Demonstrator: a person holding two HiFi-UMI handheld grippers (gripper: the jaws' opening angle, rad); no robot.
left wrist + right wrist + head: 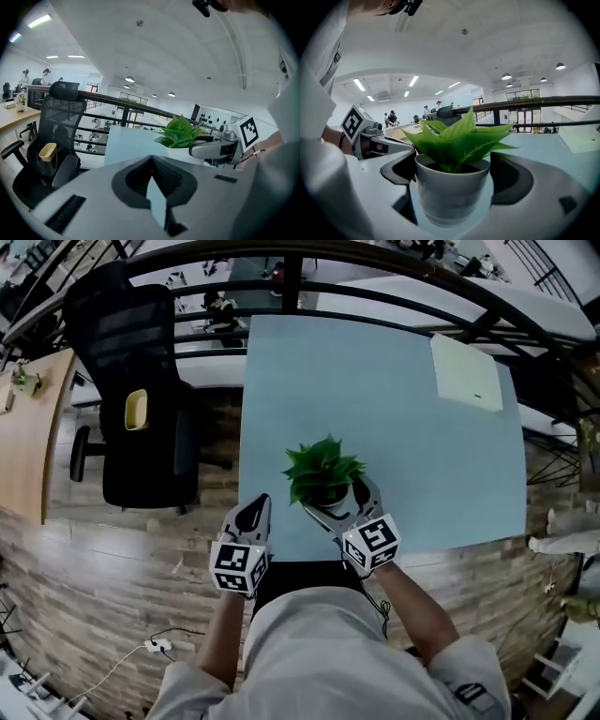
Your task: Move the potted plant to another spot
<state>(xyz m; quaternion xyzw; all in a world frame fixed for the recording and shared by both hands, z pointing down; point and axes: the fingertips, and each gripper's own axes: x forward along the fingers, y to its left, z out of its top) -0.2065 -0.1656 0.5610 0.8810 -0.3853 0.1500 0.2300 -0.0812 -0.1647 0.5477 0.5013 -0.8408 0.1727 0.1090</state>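
The potted plant [323, 472], green leaves in a small white pot [452, 190], stands near the front edge of the light blue table [403, 437]. My right gripper [339, 499] is shut on the pot, with one jaw pressed against each side of it [452, 174]. I cannot tell whether the pot's base rests on the table. My left gripper [260, 506] is shut and holds nothing, at the table's front left corner, a short way left of the plant. The left gripper view shows its jaws [152, 163] closed together, with the plant [180, 132] and the right gripper [219, 148] beyond.
A white flat pad [466, 373] lies at the table's far right corner. A black office chair [141, 399] with a yellow cup [136, 410] stands left of the table, and a wooden desk [23, 427] further left. A dark railing [394, 277] runs behind.
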